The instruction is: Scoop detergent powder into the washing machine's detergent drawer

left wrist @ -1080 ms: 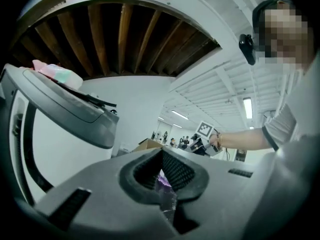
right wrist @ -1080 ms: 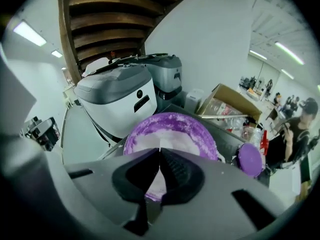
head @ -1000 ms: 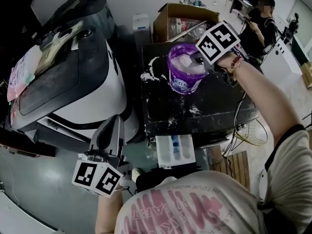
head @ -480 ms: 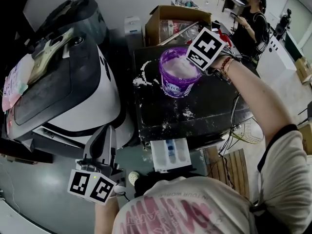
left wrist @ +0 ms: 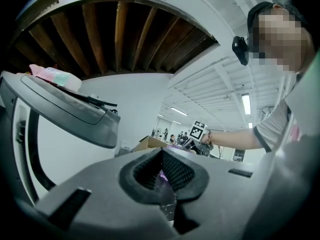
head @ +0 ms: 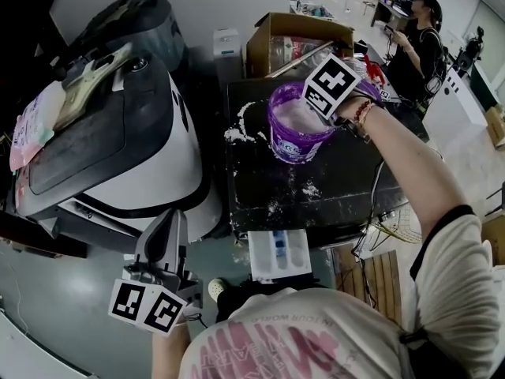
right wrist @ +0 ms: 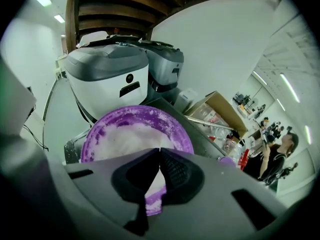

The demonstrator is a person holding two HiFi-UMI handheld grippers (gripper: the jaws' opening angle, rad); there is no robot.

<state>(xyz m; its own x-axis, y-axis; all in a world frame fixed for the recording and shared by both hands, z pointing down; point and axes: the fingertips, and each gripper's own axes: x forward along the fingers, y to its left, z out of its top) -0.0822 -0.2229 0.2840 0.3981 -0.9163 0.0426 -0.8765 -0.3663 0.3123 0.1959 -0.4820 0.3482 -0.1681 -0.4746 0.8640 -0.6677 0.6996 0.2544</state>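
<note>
A purple tub (head: 293, 140) of white detergent powder stands on the black washing machine top (head: 347, 180). My right gripper (head: 309, 110) tilts steeply down over the tub's right rim, its marker cube just above. In the right gripper view the tub (right wrist: 120, 134) fills the middle and my right gripper's (right wrist: 160, 150) jaws meet, shut; I cannot tell whether a scoop is held. The white detergent drawer (head: 280, 253) stands pulled out at the machine's front. My left gripper (head: 170, 221) hangs low at the left, level, jaws together on nothing.
Spilled powder (head: 241, 129) lies on the machine top left of the tub. A large white and black machine (head: 118, 140) stands at the left. A cardboard box (head: 300, 38) sits behind the tub. Cables (head: 379, 212) hang at the right. A person (head: 414, 34) stands far back.
My right gripper has moved left and down towards the tub's powder and rolled a little. The left gripper has stayed where it was.
</note>
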